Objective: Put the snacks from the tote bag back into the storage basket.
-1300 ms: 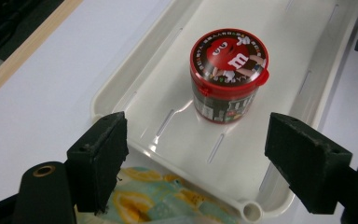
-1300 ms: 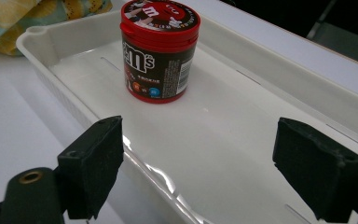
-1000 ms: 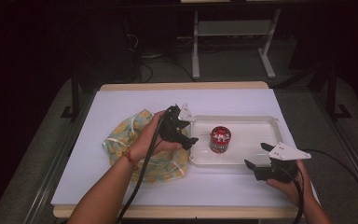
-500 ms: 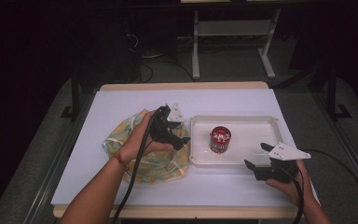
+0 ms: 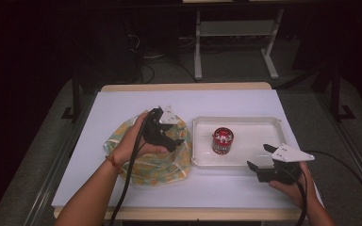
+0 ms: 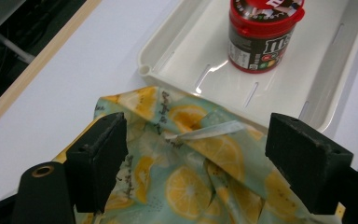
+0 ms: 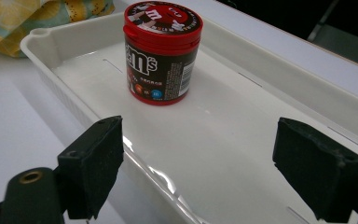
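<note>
Left gripper (image 5: 173,141): shifted left over the last second, from the tray's near-left edge to above the bag (image 5: 146,162); fingers (image 6: 98,158) wide apart, holding nothing, with the bag's crumpled fabric and a pale strap between them; judged as lining up a grasp on the bag, none made yet.
Right gripper (image 5: 259,160): unmoved, at the tray's near-right corner; fingers (image 7: 93,163) wide apart, empty.
Bag: lemon-print cloth, left of the tray (image 5: 254,123) and touching its left edge; small dark script on the fabric, too fine to read.
Tub (image 5: 222,140): red-lidded, upright in the tray's left half; label reads "m&m's"; cartoon characters on the lid; other print illegible.
Table (image 5: 122,101): white.
</note>
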`<state>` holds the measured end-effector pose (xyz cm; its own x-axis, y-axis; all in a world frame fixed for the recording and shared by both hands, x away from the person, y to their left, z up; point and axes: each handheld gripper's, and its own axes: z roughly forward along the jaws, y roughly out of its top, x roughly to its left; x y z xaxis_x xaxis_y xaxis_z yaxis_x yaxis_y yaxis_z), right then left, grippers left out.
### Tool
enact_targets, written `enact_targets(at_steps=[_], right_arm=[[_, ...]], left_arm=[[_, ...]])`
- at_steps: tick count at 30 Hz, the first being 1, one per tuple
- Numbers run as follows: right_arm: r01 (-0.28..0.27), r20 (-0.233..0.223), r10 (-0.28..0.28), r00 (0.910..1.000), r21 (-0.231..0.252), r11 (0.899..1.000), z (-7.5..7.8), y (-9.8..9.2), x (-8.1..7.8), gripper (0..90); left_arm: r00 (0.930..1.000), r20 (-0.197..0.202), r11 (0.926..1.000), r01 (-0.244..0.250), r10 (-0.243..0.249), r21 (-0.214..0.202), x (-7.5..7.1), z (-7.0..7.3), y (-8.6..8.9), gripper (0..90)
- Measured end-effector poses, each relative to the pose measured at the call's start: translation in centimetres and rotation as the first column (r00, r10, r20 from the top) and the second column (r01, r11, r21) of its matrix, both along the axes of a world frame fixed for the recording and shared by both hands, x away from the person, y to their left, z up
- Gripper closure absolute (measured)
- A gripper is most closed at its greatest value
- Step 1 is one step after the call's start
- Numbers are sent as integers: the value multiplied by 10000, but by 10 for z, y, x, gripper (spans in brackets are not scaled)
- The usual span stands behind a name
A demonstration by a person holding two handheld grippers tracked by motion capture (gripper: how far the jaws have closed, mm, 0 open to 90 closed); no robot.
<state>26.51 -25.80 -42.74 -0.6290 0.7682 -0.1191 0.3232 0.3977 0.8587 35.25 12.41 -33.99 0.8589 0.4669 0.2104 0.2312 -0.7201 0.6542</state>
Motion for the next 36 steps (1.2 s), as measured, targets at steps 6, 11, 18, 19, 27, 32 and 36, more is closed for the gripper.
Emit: enact_targets(at_steps=[6,11,18,19,27,32,36], right_arm=[[-1,-4,1,10000,17,10000,0,0,0,157],[14,-16,-14,10000,-14,10000,-1,0,0,157],[10,-31,-10,10000,-28,10000,-1,0,0,157],[13,-33,-13,10000,-29,10000,-1,0,0,157],[-34,-52,34,10000,-60,10000,-1,1,0,157],[-12,-74,11,10000,-38,10000,-1,1,1,156],[-25,-58,24,10000,-25,10000,-1,1,0,157]], left_arm=[[9999,-57,9996,-84,85,252,2,-7,12,198],[9999,-48,9996,-156,158,245,1,-11,22,198],[9996,-3,9993,-291,291,220,-1,-15,35,198],[9996,3,9995,-291,291,153,-1,-16,36,198],[9993,135,9987,-354,349,380,-4,-18,46,196],[9989,184,9982,-444,437,399,-6,-20,52,194],[9985,217,9979,-520,512,389,-7,-22,57,194]])
